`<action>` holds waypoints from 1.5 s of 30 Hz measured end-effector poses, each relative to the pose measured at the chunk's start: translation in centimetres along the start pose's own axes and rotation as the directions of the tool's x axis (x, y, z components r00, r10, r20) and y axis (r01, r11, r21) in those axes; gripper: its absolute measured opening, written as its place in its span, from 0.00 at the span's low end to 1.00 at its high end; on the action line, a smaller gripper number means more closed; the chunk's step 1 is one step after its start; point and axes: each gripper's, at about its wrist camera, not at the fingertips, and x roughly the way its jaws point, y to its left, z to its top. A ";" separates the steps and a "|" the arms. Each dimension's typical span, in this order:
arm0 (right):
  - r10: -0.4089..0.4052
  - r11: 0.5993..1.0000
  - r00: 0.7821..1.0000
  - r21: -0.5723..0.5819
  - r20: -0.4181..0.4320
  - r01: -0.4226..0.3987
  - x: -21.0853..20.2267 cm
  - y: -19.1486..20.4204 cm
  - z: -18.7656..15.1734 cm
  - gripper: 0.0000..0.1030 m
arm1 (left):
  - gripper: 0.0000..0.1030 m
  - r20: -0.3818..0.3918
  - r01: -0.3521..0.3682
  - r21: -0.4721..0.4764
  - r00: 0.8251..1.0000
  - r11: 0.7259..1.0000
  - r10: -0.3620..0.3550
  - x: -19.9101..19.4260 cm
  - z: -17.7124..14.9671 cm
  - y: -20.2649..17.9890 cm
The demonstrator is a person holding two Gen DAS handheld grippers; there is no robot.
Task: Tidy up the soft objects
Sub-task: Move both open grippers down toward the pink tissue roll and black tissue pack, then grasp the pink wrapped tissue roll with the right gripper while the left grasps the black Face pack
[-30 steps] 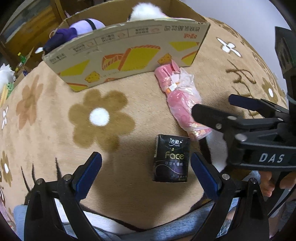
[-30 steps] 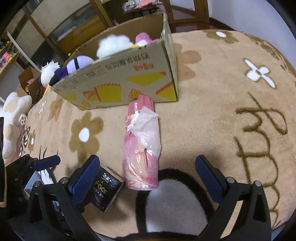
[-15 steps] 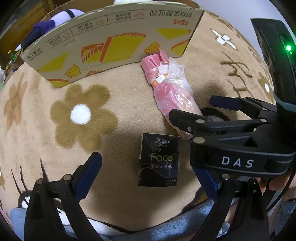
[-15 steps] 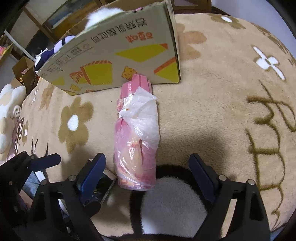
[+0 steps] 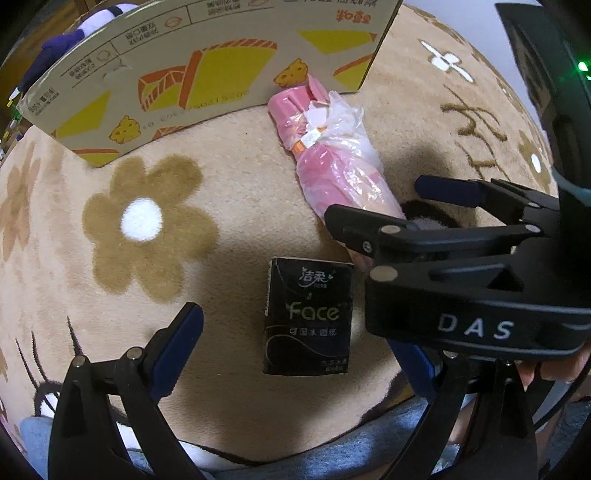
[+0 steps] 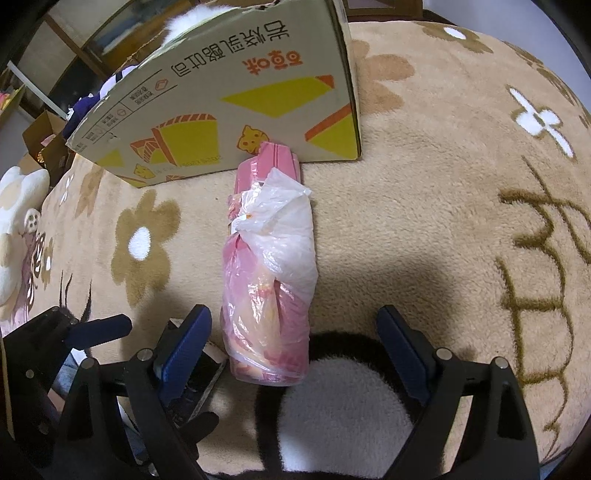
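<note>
Our right gripper [image 6: 293, 347] has moved down and closer to the pink plastic-wrapped bundle [image 6: 269, 280], so the bundle's near end now sits between its wide-spread jaws. We think we grab it next. Our left gripper [image 5: 295, 350] is spread wide too, around the black tissue pack [image 5: 308, 317] on the flower blanket [image 5: 147, 221]. The cardboard box [image 6: 236, 96] touches the bundle's far end. Plush toys [image 5: 88, 26] peek over its rim.
</note>
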 end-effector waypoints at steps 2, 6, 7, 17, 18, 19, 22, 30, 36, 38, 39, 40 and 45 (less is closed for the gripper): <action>-0.001 1.000 1.000 -0.001 0.000 0.001 0.0 -0.1 0.0 0.93 | 0.93 -0.009 -0.019 -0.006 1.000 1.000 0.019 0.4 0.2 -0.1; -0.004 1.000 1.000 -0.003 0.002 0.004 0.1 0.0 0.1 0.91 | 0.93 -0.026 -0.041 -0.016 0.999 0.999 0.040 0.9 0.0 0.2; -0.009 1.000 1.000 -0.005 0.003 0.009 0.1 0.0 0.1 0.90 | 0.93 -0.031 -0.044 -0.017 0.999 0.999 0.043 1.0 0.0 0.2; -0.001 1.000 0.999 -0.001 0.035 0.001 -0.5 -0.4 0.5 0.65 | 0.77 -0.044 -0.054 -0.043 0.998 0.998 0.053 2.0 0.0 0.4; 0.001 1.000 0.999 0.001 0.033 -0.001 -0.5 -0.4 0.5 0.65 | 0.74 -0.046 -0.060 -0.043 0.997 0.997 0.058 2.2 0.0 0.4; 0.002 1.000 0.999 0.003 0.033 -0.002 -0.5 -0.3 0.5 0.65 | 0.70 -0.049 -0.070 -0.043 0.996 0.997 0.068 2.4 0.0 0.4; 0.010 1.000 0.999 0.014 0.036 -0.011 -0.4 -0.3 0.6 0.65 | 0.60 -0.054 -0.087 -0.054 0.995 0.995 0.084 2.7 -0.1 1.2; 0.066 0.998 0.997 -0.005 0.043 -0.066 -0.6 -0.3 0.6 0.46 | 0.45 -0.039 -0.104 -0.086 0.994 0.991 0.101 2.8 0.0 3.0; 0.081 0.997 0.996 0.002 0.031 -0.082 -0.8 0.1 0.6 0.24 | 0.44 -0.008 -0.120 -0.073 0.993 0.990 0.120 2.5 0.3 2.9; 0.085 0.996 0.995 0.016 0.052 -0.086 -1.4 -0.2 0.4 0.20 | 0.44 0.018 -0.125 -0.073 0.992 0.989 0.127 2.2 0.4 2.6; 0.081 0.996 0.995 0.018 0.065 -0.083 -1.7 -0.3 0.4 0.17 | 0.44 0.036 -0.128 -0.074 0.991 0.989 0.131 1.9 0.3 2.7; 0.075 0.997 0.994 0.017 0.082 -0.077 -2.1 -0.2 0.3 0.17 | 0.44 0.055 -0.132 -0.075 0.989 0.988 0.136 1.5 0.2 2.8; 0.055 0.998 0.988 0.016 0.144 -0.058 -4.1 -0.2 -0.2 0.15 | 0.44 0.127 -0.157 -0.088 0.978 0.984 0.167 -0.2 -0.1 3.1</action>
